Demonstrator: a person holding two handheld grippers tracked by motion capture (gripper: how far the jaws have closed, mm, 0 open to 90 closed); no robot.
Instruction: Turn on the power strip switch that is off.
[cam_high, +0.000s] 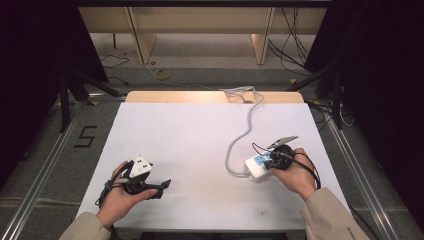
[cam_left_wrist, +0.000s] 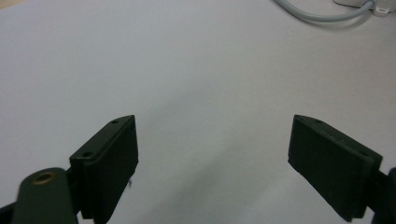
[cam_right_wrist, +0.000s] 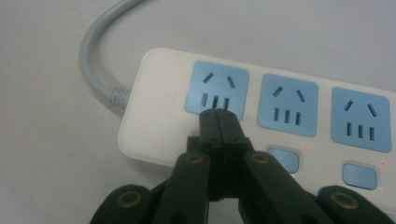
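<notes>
**Closed jaws on the first switch of the power strip**

The right gripper has its two jaws pressed flat together with nothing between them, and their joined tip rests on the white power strip at the lower centre of the right gripper view. The tip sits just below the leftmost blue socket, over the spot where that socket's switch would be; the switch itself is hidden beneath the jaws. To the right, two more blue sockets each have a blue switch below them with a small red light beside it. I judge the work to be pressing the switches one by one: the first press looks to be in hand, but whether it has clicked I cannot tell, since its own light is covered. The other two switches appear untouched.

In the high view the strip lies at the lower right of the white table, under the right hand, with its grey cable winding up toward the table's far edge.

The left gripper stands wide open and empty above bare table; in the high view it rests at the lower left, well apart from the strip.

No containers are in sight; the three sockets are the nearest thing, and none has a plug in it.
</notes>
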